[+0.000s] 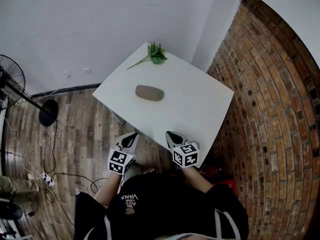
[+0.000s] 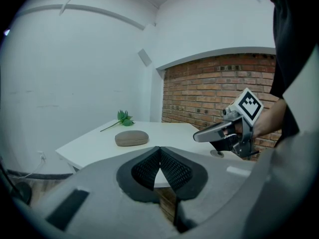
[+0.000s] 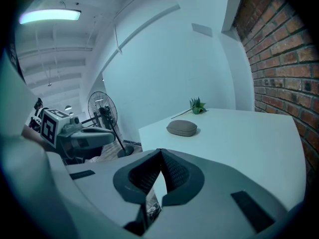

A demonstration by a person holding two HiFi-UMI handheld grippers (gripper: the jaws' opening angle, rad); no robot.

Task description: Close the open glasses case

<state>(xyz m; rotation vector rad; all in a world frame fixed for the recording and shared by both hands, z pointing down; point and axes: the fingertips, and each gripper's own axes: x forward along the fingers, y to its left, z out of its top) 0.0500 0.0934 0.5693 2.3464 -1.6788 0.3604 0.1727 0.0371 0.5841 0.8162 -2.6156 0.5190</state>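
Note:
A brown-grey glasses case (image 1: 149, 92) lies on the white table (image 1: 200, 109), lid down and closed as far as I can see; the same case (image 2: 131, 138) shows in the left gripper view and again, case (image 3: 182, 128), in the right gripper view. My left gripper (image 1: 134, 137) hangs at the table's near edge, shut with nothing between its jaws. My right gripper (image 1: 170, 135) hovers beside it over the near edge, also shut and empty. Both stand well short of the case.
A green leafy sprig (image 1: 152, 55) lies at the table's far corner. A standing fan (image 1: 15, 86) and cables (image 1: 47, 179) are on the wood floor to the left. A brick wall (image 1: 280, 114) runs along the right.

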